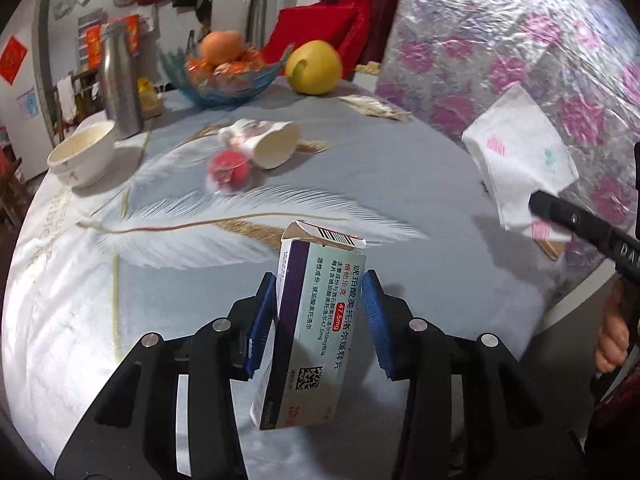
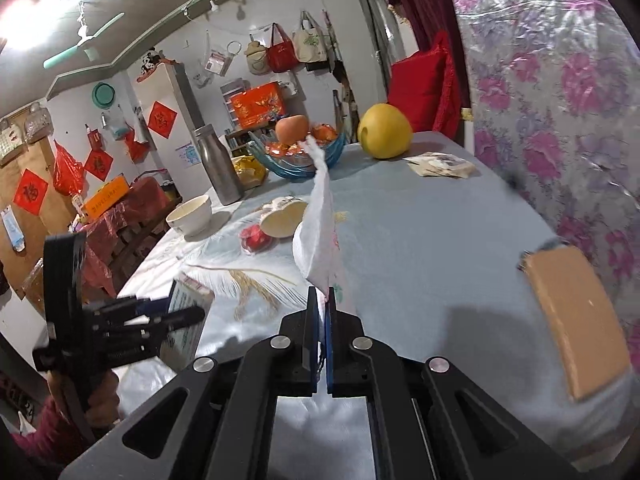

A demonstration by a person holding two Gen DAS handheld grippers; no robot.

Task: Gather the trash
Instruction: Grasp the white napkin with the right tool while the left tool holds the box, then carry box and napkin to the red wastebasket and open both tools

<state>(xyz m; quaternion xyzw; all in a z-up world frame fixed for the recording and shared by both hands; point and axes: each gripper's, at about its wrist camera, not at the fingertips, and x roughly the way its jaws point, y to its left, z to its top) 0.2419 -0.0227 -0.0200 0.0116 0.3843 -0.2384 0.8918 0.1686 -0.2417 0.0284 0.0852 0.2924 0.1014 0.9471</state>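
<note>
Risk sits mostly with the left gripper (image 1: 320, 300), whose blue pads pinch a pale blue and purple cardboard medicine box (image 1: 316, 320) only partway along, off the grey feather-print tablecloth (image 1: 400, 168); the box hangs tilted and could swivel or slide out. The right gripper (image 2: 322, 308) is clamped on a corner of a thin white printed paper napkin (image 2: 320, 236), held aloft; such a slight hold may tear or slip free.

Both tools are matte black linkage frames with round silver pivot pins and ribbed blue pads (image 1: 262, 320) on the fingers. The left tool (image 1: 320, 320) and right tool (image 2: 322, 320) match. A dark red sleeve (image 2: 36, 436) covers the person's wrist.
</note>
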